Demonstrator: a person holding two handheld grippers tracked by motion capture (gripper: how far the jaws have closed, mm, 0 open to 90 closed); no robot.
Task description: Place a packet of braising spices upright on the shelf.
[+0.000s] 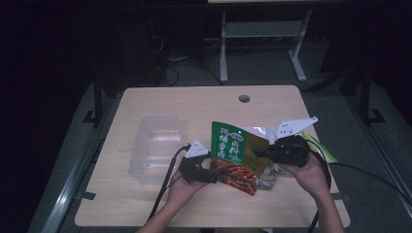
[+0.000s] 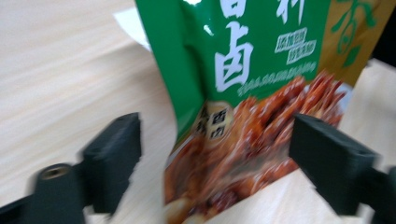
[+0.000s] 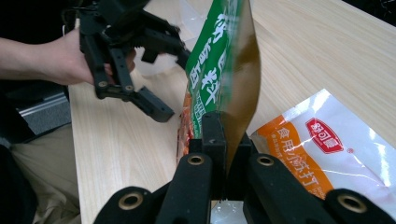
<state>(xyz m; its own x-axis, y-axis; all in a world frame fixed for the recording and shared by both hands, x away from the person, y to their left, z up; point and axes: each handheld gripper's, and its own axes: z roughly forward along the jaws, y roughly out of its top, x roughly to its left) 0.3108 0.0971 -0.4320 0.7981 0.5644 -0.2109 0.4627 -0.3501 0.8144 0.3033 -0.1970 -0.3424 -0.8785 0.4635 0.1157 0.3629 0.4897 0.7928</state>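
Right gripper view: white-orange packet (image 3: pixel 322 149) beside green pouch (image 3: pixel 224 60).

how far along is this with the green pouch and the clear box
Done: the right gripper has the green pouch pinched and lifted upright off the table. In hand: the left gripper is open around its lower corner, not gripping. Left: the clear box looks empty, white packet lies flat.

Light wooden table (image 1: pixel 160 204) with clear plastic tray (image 1: pixel 158 148), white-orange packet (image 3: pixel 327 149).
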